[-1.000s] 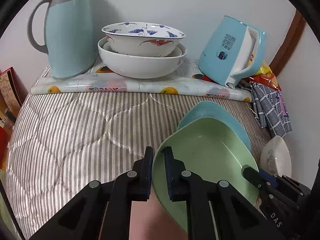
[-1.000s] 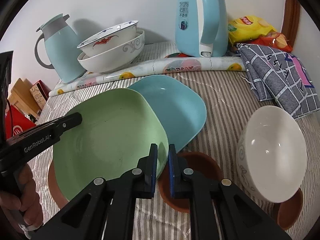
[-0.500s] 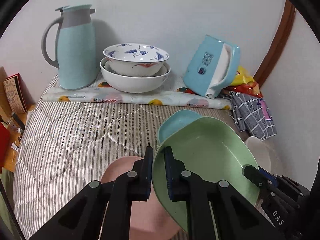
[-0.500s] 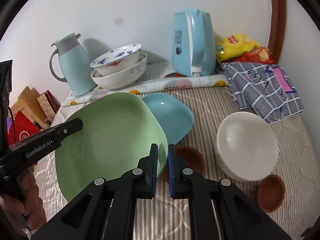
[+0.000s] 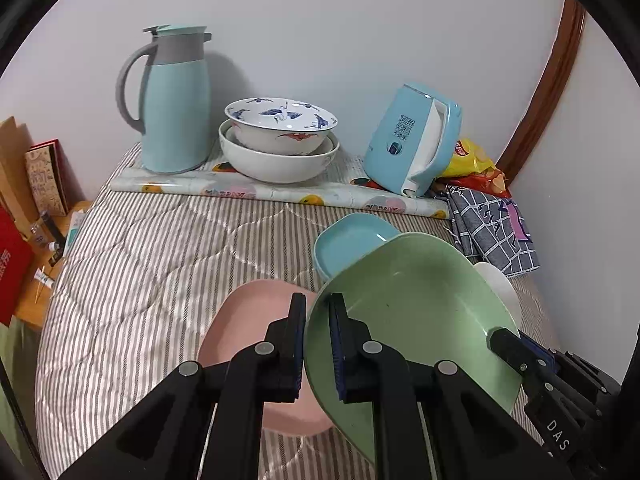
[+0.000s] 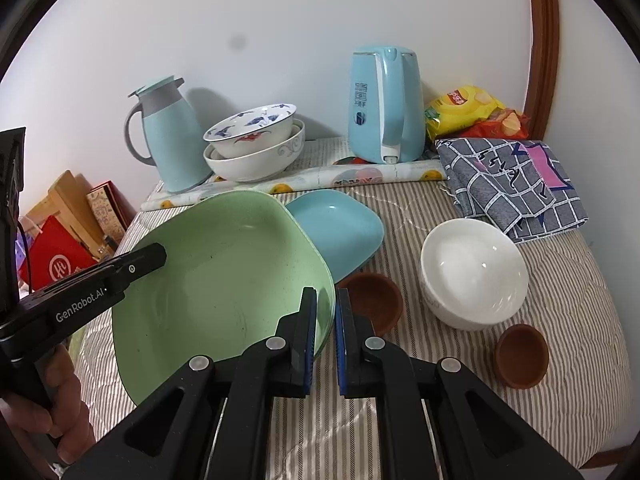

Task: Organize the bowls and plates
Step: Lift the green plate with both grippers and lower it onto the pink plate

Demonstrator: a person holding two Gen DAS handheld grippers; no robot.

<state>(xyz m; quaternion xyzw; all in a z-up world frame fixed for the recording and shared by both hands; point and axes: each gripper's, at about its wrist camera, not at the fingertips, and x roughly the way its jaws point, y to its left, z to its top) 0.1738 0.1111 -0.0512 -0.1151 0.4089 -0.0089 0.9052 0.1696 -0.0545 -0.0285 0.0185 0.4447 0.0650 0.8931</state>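
Green plate [image 5: 420, 304] rim clamped between both claws

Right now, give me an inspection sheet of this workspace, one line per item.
Surface: striped quilted cover, with a patterned mat rolled along the wall side.
Job's things: green plate held off the surface, tilted; pink plate and blue plate below it; white bowl; two brown cups; painted bowl nested in a larger white bowl.
Clutter: thermos jug, kettle, snack bags, checked cloth.
Grippers: left gripper and right gripper each shut on the green plate's rim, on opposite sides.
Cables: nothing seen.
Surroundings: white wall, wooden frame, boxes beside the surface.
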